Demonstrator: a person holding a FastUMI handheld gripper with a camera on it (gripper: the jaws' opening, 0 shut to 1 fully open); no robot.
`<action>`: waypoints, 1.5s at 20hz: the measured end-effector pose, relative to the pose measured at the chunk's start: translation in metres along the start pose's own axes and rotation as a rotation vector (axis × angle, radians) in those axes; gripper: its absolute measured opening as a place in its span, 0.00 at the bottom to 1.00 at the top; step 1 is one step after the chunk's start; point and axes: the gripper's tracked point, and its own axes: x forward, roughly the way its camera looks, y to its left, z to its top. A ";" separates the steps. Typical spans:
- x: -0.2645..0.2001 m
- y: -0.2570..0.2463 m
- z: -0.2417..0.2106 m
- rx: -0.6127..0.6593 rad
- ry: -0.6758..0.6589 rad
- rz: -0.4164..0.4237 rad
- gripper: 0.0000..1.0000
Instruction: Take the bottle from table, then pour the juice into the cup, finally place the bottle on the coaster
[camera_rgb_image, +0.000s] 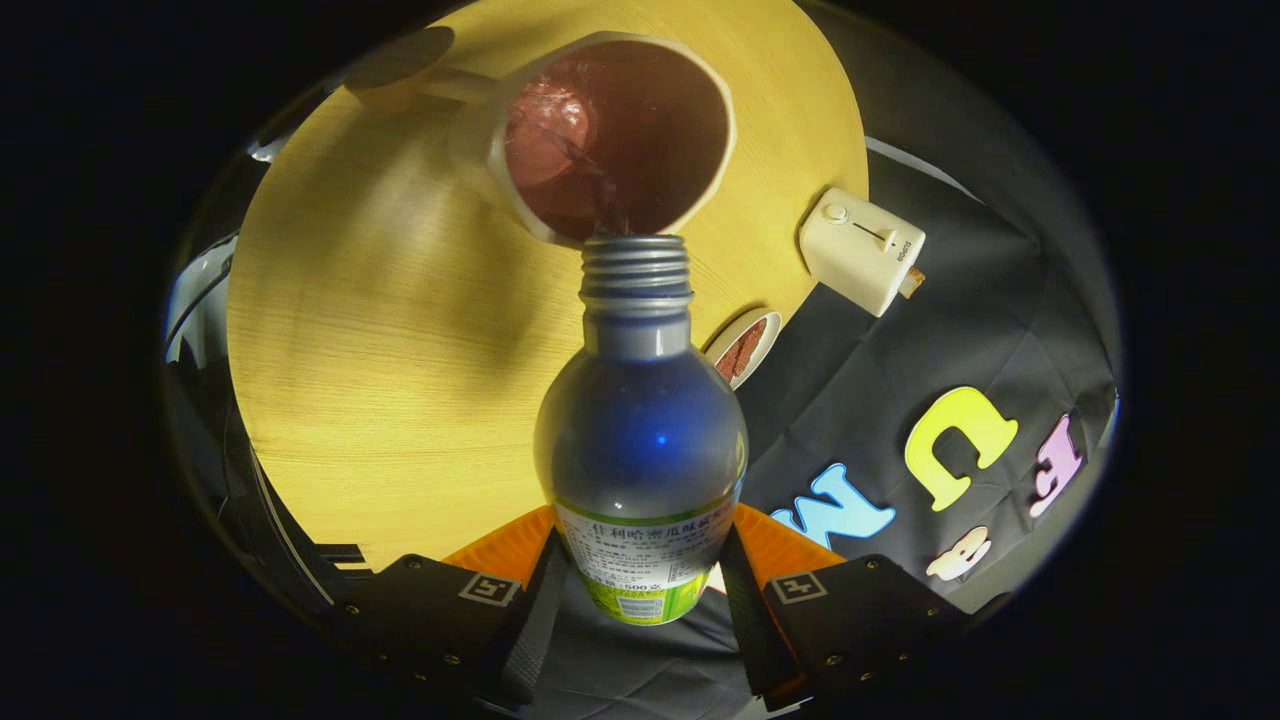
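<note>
Pouring from the bottle
My gripper (640, 575) clamps the juice bottle (640, 450), its threaded neck tipped over the cup (610, 135).

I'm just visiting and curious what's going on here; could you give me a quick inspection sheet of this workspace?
Surface: round yellow wooden table, lit from above.
Job's things: clear plastic bottle with green label, uncapped, tilted with its mouth at the rim of the cream cup with reddish-brown inside; round coaster beside the bottle's neck, bare.
Clutter: small cream toaster at the table's edge.
Grippers: gripper shut on the bottle's labelled part.
Cables: nothing seen.
Surroundings: black cloth wall.
</note>
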 end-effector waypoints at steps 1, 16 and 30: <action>-0.001 -0.001 0.000 -0.005 0.002 0.000 0.76; -0.008 -0.011 0.002 -0.056 0.019 -0.013 0.76; 0.001 -0.003 0.010 0.028 -0.031 0.001 0.76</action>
